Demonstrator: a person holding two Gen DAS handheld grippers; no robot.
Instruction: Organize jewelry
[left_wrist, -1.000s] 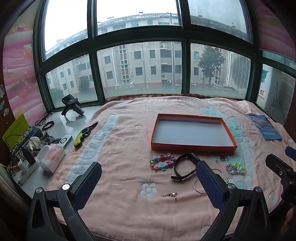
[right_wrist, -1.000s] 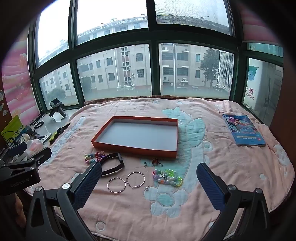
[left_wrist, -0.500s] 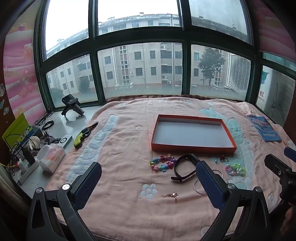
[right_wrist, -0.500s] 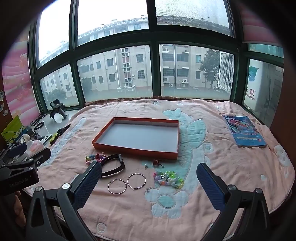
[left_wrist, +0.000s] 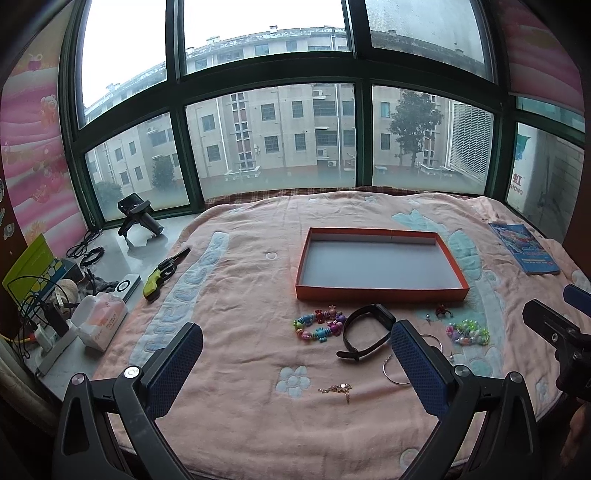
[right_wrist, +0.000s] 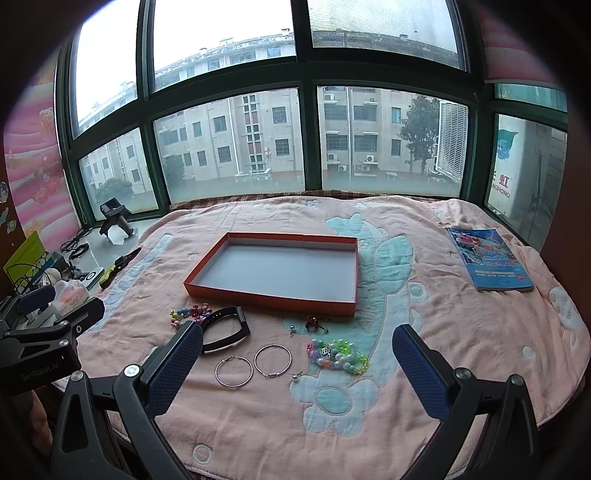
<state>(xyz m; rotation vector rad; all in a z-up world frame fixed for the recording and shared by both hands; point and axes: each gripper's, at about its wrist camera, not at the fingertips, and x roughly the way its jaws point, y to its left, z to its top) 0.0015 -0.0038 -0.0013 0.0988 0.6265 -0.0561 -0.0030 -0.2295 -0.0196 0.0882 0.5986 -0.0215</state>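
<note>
A: How are the two tongs standing?

B: The left gripper (left_wrist: 295, 350) is hovering with its jaws spread wide, holding and touching nothing. The right gripper (right_wrist: 297, 349) is doing the same, gaping over the near edge of the bed.

A: And the surface?

B: A pink blanket (right_wrist: 461, 325) is covering the bed before a wide bay window (right_wrist: 236, 140). An orange tray (right_wrist: 273, 297) is lying near the blanket's middle with nothing in it. A blue book (right_wrist: 487, 258) is resting toward the right edge.

A: What jewelry is showing, counted?

B: All of it is lying on the blanket between the tray and the near edge: two hoop earrings (right_wrist: 253, 365) side by side, one black band (right_wrist: 225, 330), one colourful bead bracelet (left_wrist: 319, 326), one pale bead bracelet (right_wrist: 336, 354), one red ornament (right_wrist: 313, 322), and one gold chain (left_wrist: 338, 388) nearest the edge.
</note>
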